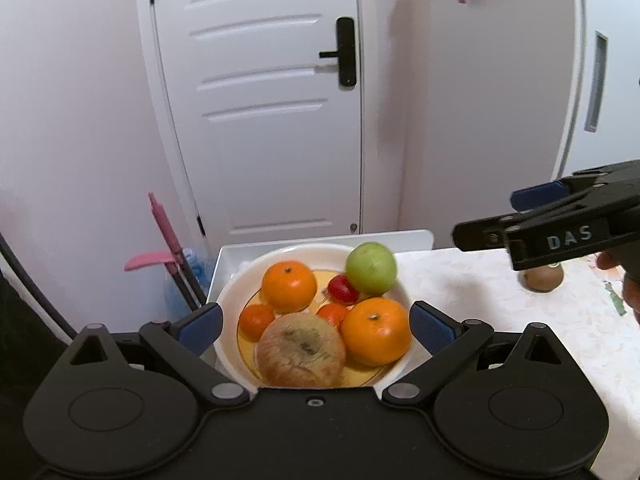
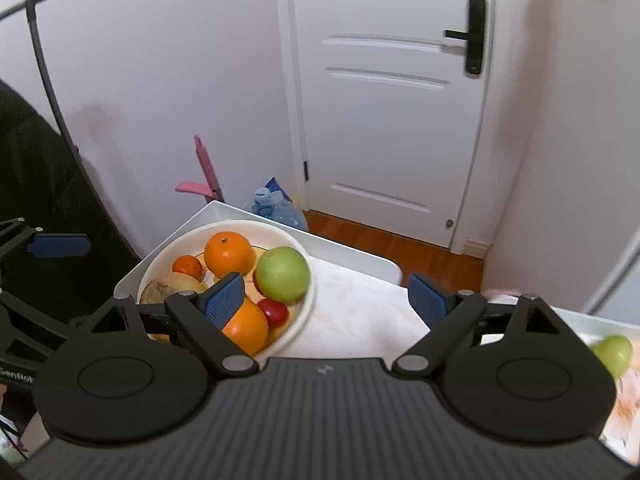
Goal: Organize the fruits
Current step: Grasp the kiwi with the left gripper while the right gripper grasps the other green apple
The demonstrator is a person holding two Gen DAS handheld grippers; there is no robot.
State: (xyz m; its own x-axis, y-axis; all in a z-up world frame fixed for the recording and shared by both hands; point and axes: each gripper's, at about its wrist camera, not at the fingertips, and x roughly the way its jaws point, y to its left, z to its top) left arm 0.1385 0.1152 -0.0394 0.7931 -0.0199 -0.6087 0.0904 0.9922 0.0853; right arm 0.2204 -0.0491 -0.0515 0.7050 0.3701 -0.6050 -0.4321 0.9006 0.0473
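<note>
A white bowl (image 1: 232, 292) with a yellow inside stands at the table's far left corner. It holds two big oranges (image 1: 289, 285), two small tangerines (image 1: 256, 320), a red fruit (image 1: 342, 289), a brownish round fruit (image 1: 301, 350) and a green apple (image 1: 371, 268) resting at its right rim. My left gripper (image 1: 316, 320) is open and empty, its jaws either side of the bowl. My right gripper (image 2: 326, 294) is open and empty, just right of the bowl (image 2: 304, 312), with the green apple (image 2: 283, 274) by its left finger. It also shows in the left wrist view (image 1: 500, 220).
A brown kiwi-like fruit (image 1: 542, 278) lies on the marbled table (image 1: 480, 300) under the right gripper. A second green fruit (image 2: 612, 354) lies at the right. A white door (image 1: 272, 100), a pink mop (image 1: 164, 236) and a water bottle (image 2: 276, 210) are behind the table.
</note>
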